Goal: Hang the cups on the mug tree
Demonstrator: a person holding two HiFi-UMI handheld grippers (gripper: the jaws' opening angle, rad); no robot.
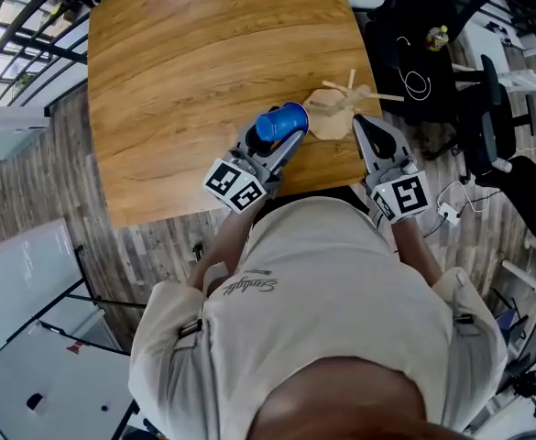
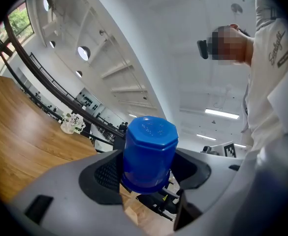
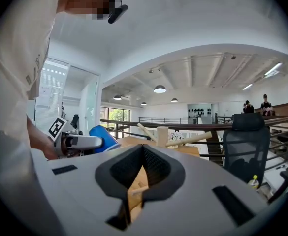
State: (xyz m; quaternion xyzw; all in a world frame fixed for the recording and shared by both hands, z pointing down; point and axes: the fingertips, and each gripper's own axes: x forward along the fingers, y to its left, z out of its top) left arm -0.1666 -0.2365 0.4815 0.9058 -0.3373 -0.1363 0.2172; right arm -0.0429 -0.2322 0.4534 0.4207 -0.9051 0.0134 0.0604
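Observation:
My left gripper (image 1: pixel 281 137) is shut on a blue cup (image 1: pixel 281 121), held above the near edge of the wooden table (image 1: pixel 194 71). In the left gripper view the blue cup (image 2: pixel 149 153) sits between the jaws with its flat base toward the camera. The wooden mug tree (image 1: pixel 339 108) stands at the table's near right corner, just right of the cup, with bare pegs. My right gripper (image 1: pixel 370 134) is shut and empty, right beside the tree's base. In the right gripper view the mug tree (image 3: pixel 166 137) rises beyond the shut jaws, and the blue cup (image 3: pixel 102 136) shows at left.
A black office chair (image 1: pixel 423 71) stands right of the table, with a small bottle (image 1: pixel 439 37) on a surface by it. Cables and a white plug (image 1: pixel 449 213) lie on the floor at right. Railings (image 1: pixel 20 35) run along the left.

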